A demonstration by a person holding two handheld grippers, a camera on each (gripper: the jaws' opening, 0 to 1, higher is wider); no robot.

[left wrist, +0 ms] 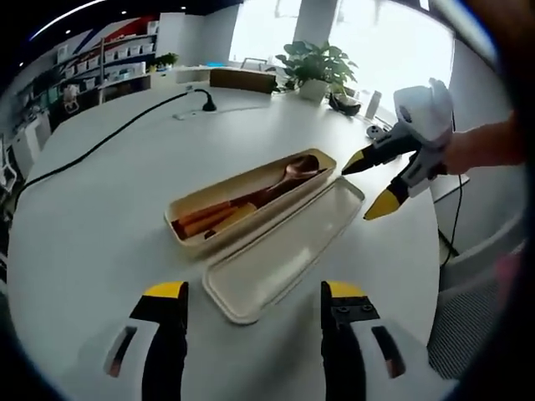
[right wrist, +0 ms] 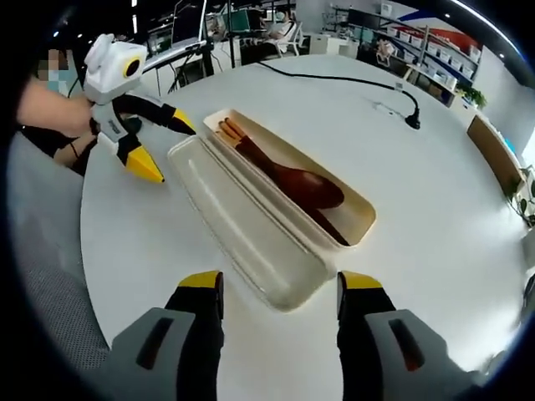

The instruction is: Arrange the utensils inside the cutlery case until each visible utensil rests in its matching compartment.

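Cutlery case [left wrist: 251, 200] lies diagonally on the white table [left wrist: 92, 234], spoon [left wrist: 288, 174] bowl toward your right gripper [left wrist: 368, 185]; lid [left wrist: 284, 251] alongside. Your left gripper [left wrist: 251, 305] and the right both gape, holding nothing.

Table [left wrist: 100, 225]: carries the case and its lid, side by side and touching.
Case [left wrist: 188, 205]: holds a spoon [left wrist: 288, 174] and chopsticks [left wrist: 201, 219], lying lengthwise.
Lid [left wrist: 280, 255]: lies along the case's side.
Left gripper [left wrist: 255, 305]: off one long side of the lid.
Right gripper [left wrist: 368, 184]: beyond one end of the case.
Cable [left wrist: 109, 138]: lies across the table behind the case.
Plant [left wrist: 316, 63]: at the far edge.
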